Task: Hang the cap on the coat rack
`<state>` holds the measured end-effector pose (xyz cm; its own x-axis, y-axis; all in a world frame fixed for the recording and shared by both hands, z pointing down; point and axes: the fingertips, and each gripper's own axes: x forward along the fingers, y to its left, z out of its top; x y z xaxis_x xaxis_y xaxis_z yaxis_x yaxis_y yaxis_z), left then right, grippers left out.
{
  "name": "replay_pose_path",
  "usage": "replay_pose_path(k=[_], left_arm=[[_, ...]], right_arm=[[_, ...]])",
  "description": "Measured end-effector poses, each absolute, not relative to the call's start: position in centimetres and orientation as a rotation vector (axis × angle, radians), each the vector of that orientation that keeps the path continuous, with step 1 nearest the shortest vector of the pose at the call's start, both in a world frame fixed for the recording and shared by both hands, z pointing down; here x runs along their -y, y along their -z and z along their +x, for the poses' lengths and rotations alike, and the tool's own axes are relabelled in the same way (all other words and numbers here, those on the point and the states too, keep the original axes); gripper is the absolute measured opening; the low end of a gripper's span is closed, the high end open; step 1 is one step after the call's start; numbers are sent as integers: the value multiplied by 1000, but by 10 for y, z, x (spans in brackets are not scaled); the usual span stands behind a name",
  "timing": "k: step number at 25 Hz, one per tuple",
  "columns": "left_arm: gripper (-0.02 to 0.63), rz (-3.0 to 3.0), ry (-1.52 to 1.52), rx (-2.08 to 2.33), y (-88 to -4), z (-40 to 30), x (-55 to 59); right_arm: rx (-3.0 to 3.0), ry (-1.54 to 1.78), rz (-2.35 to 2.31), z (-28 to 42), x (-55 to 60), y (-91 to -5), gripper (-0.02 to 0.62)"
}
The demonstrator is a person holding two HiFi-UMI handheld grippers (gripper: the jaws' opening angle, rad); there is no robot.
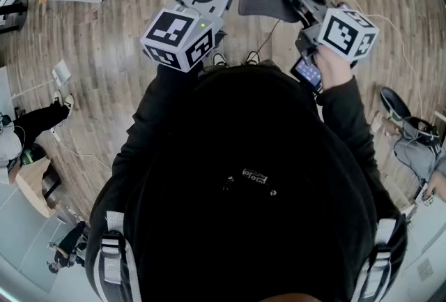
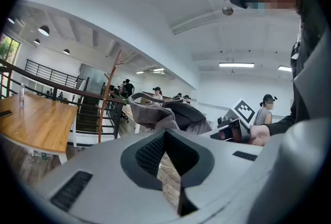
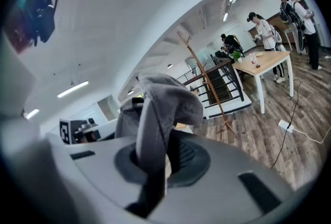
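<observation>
Right claw: I have my right claw (image 3: 160, 161) clamped together on a fold of grey fabric. It is carried raised in front of the person's chest.
Left claw: My left claw (image 2: 168, 161) has its jaws apart, with only floor showing between them. It grips nothing.
Cap: The grey cap (image 3: 160, 109) rises out of the right claw's jaws and droops over their tips. It hangs ahead of the left claw and a little to its right. I cannot tell whether it brushes that claw's tips.
Coat rack: The coat rack (image 3: 207, 83) is a slim wooden pole with angled pegs, standing on the wood floor. It is well ahead of both claws, past the cap and beside a black stair railing (image 3: 217, 88). It is too small for me to say whether anything hangs on it.
Done so far: The cap is lifted and firmly held, off any surface.
Left to do: By my reading, most of the task remains. I must carry the cap across to the rack, settle it over a peg, and open the right claw.
</observation>
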<state>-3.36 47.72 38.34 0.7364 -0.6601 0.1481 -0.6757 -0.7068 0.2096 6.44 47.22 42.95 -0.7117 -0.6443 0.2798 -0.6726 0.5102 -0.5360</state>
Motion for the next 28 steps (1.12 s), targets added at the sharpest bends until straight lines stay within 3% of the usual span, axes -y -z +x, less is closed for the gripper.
replay_pose_path(k=[20,28], left_arm=[[8,2652,-93,1095,-390,-29,-476],[8,2640,-87,1089,-386,36,-466]], right_arm=[[2748,-923,1091,69,-468,-421,21],[2760,-953,1043,128,-462,-420,21]])
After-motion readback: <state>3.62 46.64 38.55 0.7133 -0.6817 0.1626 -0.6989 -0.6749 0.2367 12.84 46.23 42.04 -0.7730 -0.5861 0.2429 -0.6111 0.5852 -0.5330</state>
